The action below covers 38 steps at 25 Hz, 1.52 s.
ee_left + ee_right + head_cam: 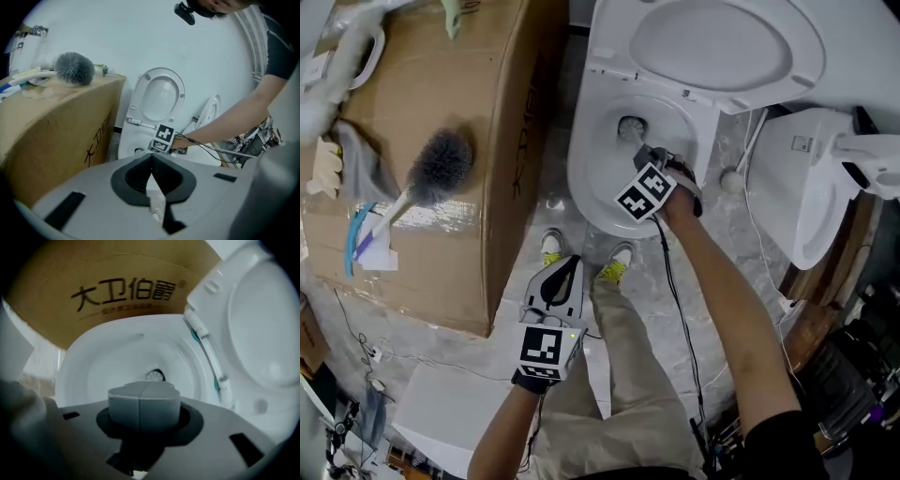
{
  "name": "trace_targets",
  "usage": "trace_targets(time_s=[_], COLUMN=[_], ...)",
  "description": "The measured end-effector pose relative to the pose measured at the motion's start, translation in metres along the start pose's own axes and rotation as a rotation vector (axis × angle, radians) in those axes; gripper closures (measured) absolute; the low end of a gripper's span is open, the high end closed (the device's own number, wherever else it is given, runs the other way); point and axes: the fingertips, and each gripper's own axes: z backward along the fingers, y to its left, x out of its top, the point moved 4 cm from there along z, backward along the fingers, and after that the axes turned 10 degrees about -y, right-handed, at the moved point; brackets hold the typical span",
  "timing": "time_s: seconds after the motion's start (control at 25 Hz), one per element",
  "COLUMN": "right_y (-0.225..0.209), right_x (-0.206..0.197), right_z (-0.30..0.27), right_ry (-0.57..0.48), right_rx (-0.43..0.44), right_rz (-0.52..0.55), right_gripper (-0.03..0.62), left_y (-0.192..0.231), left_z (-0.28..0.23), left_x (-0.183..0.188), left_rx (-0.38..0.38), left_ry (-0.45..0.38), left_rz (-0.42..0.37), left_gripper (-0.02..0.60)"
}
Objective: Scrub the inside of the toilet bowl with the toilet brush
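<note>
My right claw [641, 150] hangs closed and empty over the toilet bowl [586, 187]; my left claw [567, 267] is closed on nothing too. The toilet brush [441, 164] lies on the cardboard box [459, 267], head toward its toilet-side edge. I should grip its handle firmly before scrubbing. The bowl holds only its drain [154, 375]

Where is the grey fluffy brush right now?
Head view, left side: the grey brush lies on top of the cardboard box, left of the toilet bowl.
</note>
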Motion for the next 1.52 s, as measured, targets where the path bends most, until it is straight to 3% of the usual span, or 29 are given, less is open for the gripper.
trace_targets(time_s=[0.04, 0.12, 0.16, 0.2, 0.28, 0.32, 0.36, 0.44, 0.48, 0.52, 0.6, 0.64, 0.8, 0.92, 1.0, 1.28, 1.52], right_y=[-0.011, -0.038, -0.042, -0.037, -0.015, -0.006, -0.002, -0.012, -0.018, -0.02, -0.015, -0.013, -0.019, -0.014, -0.008, 0.023, 0.042], right_x=[-0.005, -0.019, -0.022, -0.021, -0.014, -0.012, -0.013, -0.02, -0.022, -0.021, -0.017, -0.018, -0.029, -0.022, -0.02, -0.035, -0.075], right_z=[-0.005, -0.01, -0.01, -0.01, -0.009, -0.009, -0.009, -0.007, -0.006, -0.005, -0.004, -0.004, 0.002, 0.014, 0.029, 0.115, 0.255], right_ry=[-0.005, -0.04, -0.054, -0.054, -0.025, -0.015, -0.018, -0.052, -0.065, -0.069, -0.056, -0.051, -0.077, -0.093, -0.116, -0.207, -0.204], right_rx=[0.001, -0.021, -0.021, -0.018, -0.021, -0.021, -0.016, 0.002, 0.006, 0.005, 0.0, 0.002, 0.028, 0.008, -0.017, -0.03, -0.023], right_rz=[-0.195, -0.697, -0.793, -0.673, -0.12, 0.044, -0.001, -0.489, -0.641, -0.621, -0.355, -0.303, -0.562, -0.298, -0.212, -0.358, -0.586], right_gripper=[0.441, 0.442, 0.444, 0.445, 0.445, 0.445, 0.444, 0.442, 0.442, 0.443, 0.443, 0.443, 0.442, 0.442, 0.442, 0.444, 0.442], left_y=[-0.001, 0.0, 0.001, 0.001, 0.0, -0.001, -0.001, -0.001, -0.002, -0.004, -0.01, -0.012, -0.015, -0.02, -0.02, -0.02, -0.078], left_z=[-0.001, -0.002, -0.003, -0.003, -0.004, -0.004, -0.005, -0.008, -0.009, -0.011, -0.014, -0.016, -0.021, -0.024, -0.027, -0.023, 0.027], left_x=[0.001, 0.002, 0.002, 0.002, 0.001, 0.001, 0.001, 0.001, 0.001, 0.002, 0.005, 0.007, 0.009, 0.012, 0.015, 0.039, 0.086], left_rx=[-0.003, -0.007, -0.007, -0.006, -0.008, -0.012, -0.016, -0.02, -0.022, -0.025, -0.035, -0.041, -0.048, -0.056, -0.056, -0.057, -0.141], left_ry=[-0.003, -0.001, 0.002, 0.005, 0.013, 0.017, 0.022, 0.03, 0.032, 0.032, 0.03, 0.028, 0.03, 0.029, 0.028, -0.001, 0.013], left_rz=[0.003, -0.008, -0.016, -0.022, -0.029, -0.034, -0.04, -0.053, -0.059, -0.065, -0.079, -0.083, -0.078, -0.091, -0.104, -0.134, -0.224], left_gripper=[0.571, 0.571, 0.571, 0.571, 0.571, 0.571, 0.571, 0.571, 0.571, 0.571, 0.571, 0.571, 0.571, 0.571, 0.571, 0.571, 0.571])
